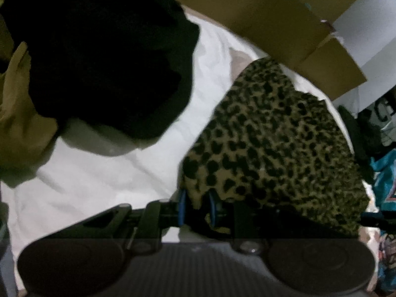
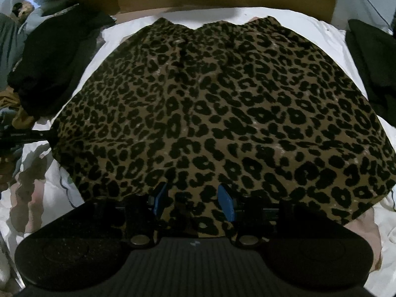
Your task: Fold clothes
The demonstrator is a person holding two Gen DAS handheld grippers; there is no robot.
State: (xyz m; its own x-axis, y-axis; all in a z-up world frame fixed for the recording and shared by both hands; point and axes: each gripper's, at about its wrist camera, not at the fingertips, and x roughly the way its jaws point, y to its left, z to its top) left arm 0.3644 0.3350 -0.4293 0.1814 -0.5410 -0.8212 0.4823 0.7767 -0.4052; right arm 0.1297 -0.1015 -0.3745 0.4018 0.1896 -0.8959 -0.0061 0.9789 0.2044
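A leopard-print garment (image 2: 210, 104) lies spread wide over a white bedsheet (image 2: 309, 29), its far edge near a cardboard box. My right gripper (image 2: 193, 200) is at its near edge. Cloth fills the gap between the two blue pads (image 2: 226, 203), which stand fairly wide and are closed on a thick fold. In the left wrist view the same garment (image 1: 272, 136) runs off to the right. My left gripper (image 1: 197, 206) is shut on its near corner, with a bunch of cloth pinched between the blue pads (image 1: 182, 205). The garment's left edge looks slightly raised off the sheet.
A black garment (image 1: 106, 57) and a tan one (image 1: 19, 113) are heaped at the left of the bedsheet (image 1: 99, 185). Cardboard boxes (image 1: 272, 17) line the far side. Dark clothes (image 2: 371, 61) lie to the right, more black clothes (image 2: 54, 61) to the left, and a teal item (image 1: 386, 173) beyond the bed.
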